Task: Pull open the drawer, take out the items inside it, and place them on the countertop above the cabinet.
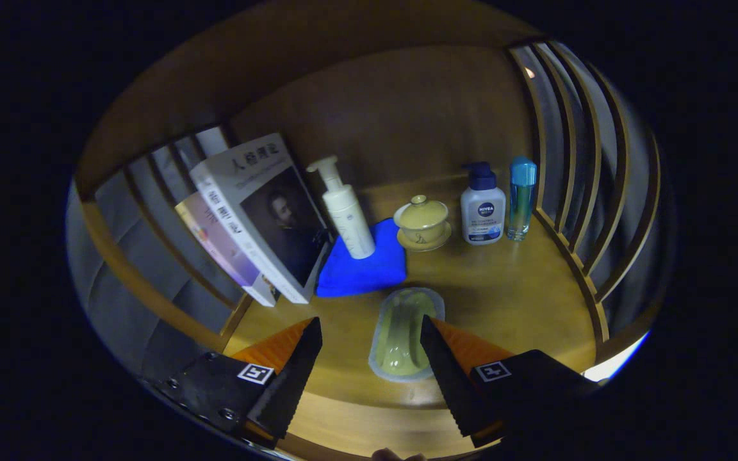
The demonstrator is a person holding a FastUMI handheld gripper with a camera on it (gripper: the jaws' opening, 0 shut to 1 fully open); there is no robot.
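Observation:
My gripper (370, 330) stands open over a wooden countertop (503, 294). A flat pale green packet with a clear rim (402, 333) lies on the wood between the fingers, closer to the right finger (441, 358), which overlaps its edge. Neither finger presses on it. The left finger (295, 365) is well apart from the packet. The drawer is out of sight.
Beyond the fingers lie a blue cloth (362, 266) with a white pump bottle (346, 211) on it, a yellow lidded cup on a saucer (421, 222), a white lotion bottle (482, 205) and a slim blue-capped bottle (522, 198). Books (260, 218) lean on the left slatted rail (151, 256); another slatted rail (574, 192) closes the right.

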